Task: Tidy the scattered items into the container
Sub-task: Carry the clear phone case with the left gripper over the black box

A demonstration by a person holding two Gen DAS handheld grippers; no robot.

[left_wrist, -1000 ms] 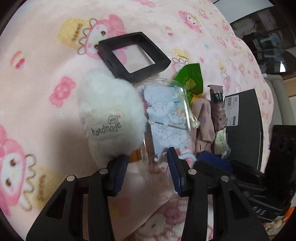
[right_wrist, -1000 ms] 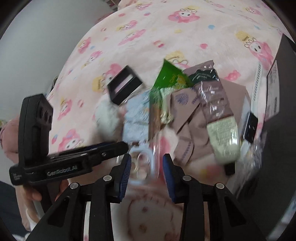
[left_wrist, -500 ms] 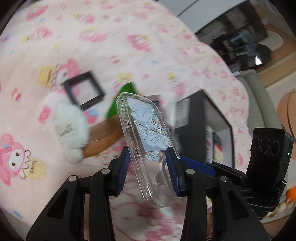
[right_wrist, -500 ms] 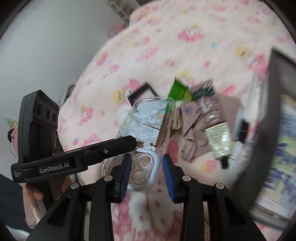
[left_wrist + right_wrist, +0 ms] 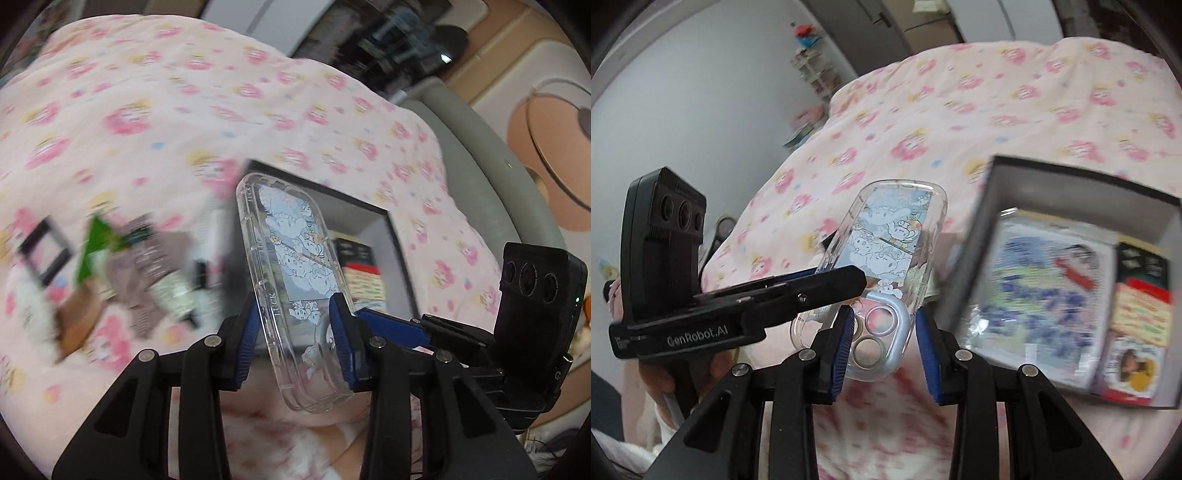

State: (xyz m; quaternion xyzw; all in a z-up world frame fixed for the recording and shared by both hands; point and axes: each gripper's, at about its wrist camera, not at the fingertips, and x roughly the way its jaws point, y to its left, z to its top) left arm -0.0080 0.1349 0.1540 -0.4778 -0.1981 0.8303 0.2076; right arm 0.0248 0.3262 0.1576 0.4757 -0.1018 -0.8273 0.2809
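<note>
Both grippers have lifted the clear phone case (image 5: 295, 280) off the pink blanket (image 5: 147, 110); the closing left gripper (image 5: 293, 338) and right gripper (image 5: 884, 338) clamp it just beside the black box (image 5: 1082, 184) holding printed packets (image 5: 1141, 314)

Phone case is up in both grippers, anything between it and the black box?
Nothing visible blocks it. The phone case hangs in the air beside the open black box, which already holds flat packets but shows no lid.
</note>
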